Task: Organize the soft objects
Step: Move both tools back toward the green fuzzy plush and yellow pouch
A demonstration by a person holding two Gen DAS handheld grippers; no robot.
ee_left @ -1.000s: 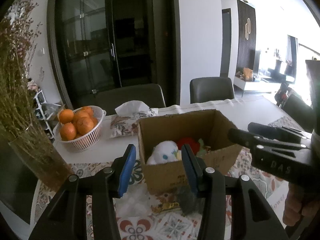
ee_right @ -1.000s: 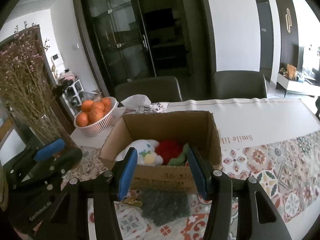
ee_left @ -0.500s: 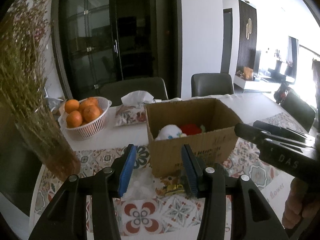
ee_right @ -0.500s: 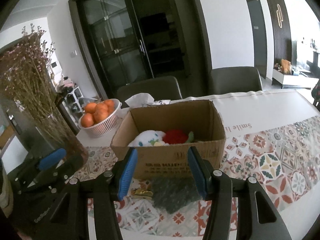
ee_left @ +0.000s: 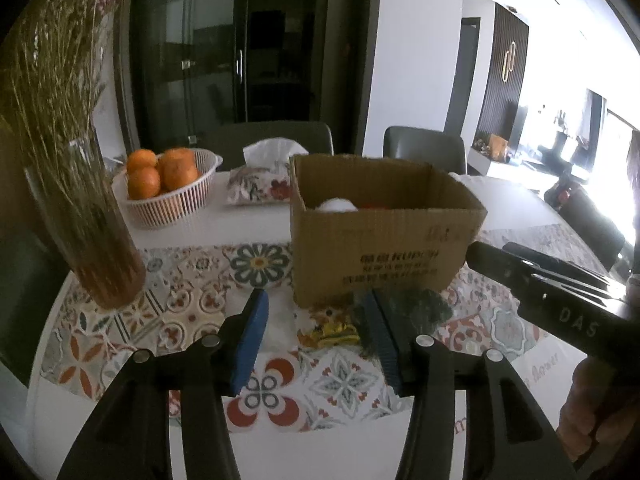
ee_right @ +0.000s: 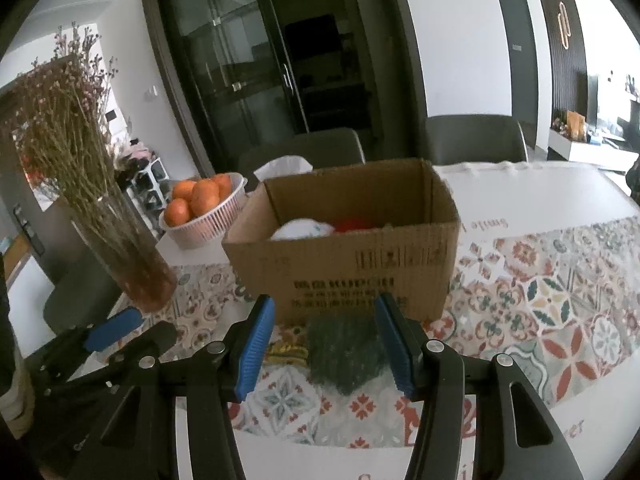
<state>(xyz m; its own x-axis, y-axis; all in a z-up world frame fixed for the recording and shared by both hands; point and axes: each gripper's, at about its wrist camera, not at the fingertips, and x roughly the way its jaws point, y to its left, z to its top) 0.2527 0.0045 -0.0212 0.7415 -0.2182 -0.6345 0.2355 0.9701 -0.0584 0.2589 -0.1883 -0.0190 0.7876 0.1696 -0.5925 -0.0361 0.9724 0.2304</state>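
Observation:
An open cardboard box stands on the patterned table, with a white plush and a red soft thing showing over its front wall. In front of it lie a dark green soft piece, a small gold item and a white soft lump. My left gripper hovers over the white lump and gold item; its jaws are opening and grip nothing. My right gripper hangs open above the green piece, empty. Each gripper shows in the other's view: the left gripper, the right gripper.
A glass vase of dried flowers stands at the left. Behind it are a white basket of oranges and a tissue pack. Dark chairs line the table's far side. A hand holds the right gripper.
Both grippers have sunk toward the table and drawn back from the box. The box's front wall now hides most of its contents. The left jaws stand slightly wider.

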